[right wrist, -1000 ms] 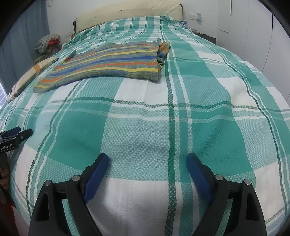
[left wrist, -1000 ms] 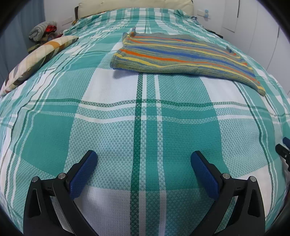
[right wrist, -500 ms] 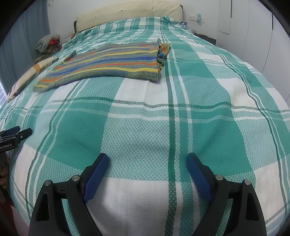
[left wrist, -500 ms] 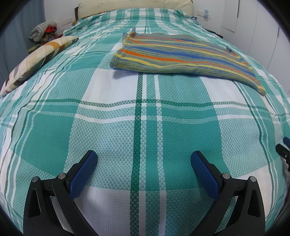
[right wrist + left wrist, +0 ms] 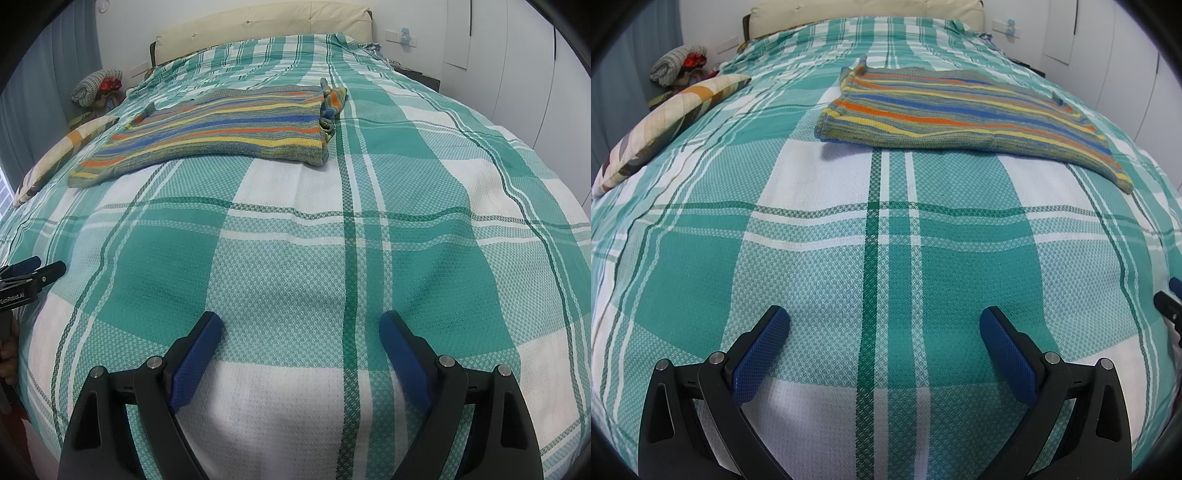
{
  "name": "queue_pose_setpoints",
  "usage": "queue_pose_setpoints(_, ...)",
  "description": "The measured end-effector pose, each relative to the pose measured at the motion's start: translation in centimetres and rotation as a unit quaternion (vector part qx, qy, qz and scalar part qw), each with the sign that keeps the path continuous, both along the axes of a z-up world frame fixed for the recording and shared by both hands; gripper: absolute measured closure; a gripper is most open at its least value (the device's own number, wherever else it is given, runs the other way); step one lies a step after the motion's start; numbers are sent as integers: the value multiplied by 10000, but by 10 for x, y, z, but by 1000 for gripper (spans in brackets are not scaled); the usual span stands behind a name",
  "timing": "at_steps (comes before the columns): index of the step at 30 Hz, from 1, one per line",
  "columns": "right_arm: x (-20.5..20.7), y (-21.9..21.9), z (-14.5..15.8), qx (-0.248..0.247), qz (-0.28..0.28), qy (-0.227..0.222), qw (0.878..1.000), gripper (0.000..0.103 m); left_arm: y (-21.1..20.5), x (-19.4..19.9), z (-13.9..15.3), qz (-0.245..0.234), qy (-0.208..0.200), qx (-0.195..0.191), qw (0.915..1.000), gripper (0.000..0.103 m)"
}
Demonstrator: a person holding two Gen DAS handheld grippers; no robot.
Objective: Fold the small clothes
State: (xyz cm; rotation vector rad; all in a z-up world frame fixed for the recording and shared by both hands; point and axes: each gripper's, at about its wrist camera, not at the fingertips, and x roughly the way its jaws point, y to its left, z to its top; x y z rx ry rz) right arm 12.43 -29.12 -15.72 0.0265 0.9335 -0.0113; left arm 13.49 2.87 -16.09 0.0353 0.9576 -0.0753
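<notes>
A striped knit garment (image 5: 964, 110) in blue, orange, yellow and grey lies flat on the green-and-white plaid bed (image 5: 886, 258), far ahead. In the right wrist view the garment (image 5: 229, 125) lies ahead to the left, with a bunched part at its right edge. My left gripper (image 5: 884, 325) is open and empty, low over the bed's near part. My right gripper (image 5: 301, 325) is open and empty, also over the near part. Both are well short of the garment. The left gripper's tip (image 5: 33, 269) shows at the left edge of the right view.
A patterned pillow (image 5: 665, 122) lies along the bed's left edge. A bundle of clothes (image 5: 679, 68) sits beyond it by the wall. A cream headboard (image 5: 258, 22) stands at the far end. White cupboard doors (image 5: 517, 74) line the right side.
</notes>
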Motion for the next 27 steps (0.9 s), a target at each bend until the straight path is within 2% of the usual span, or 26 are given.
queue_pose_setpoints(27,0,0,0,10,-13,-3,10000,14,1,2,2,-30,-51,80,10000,1)
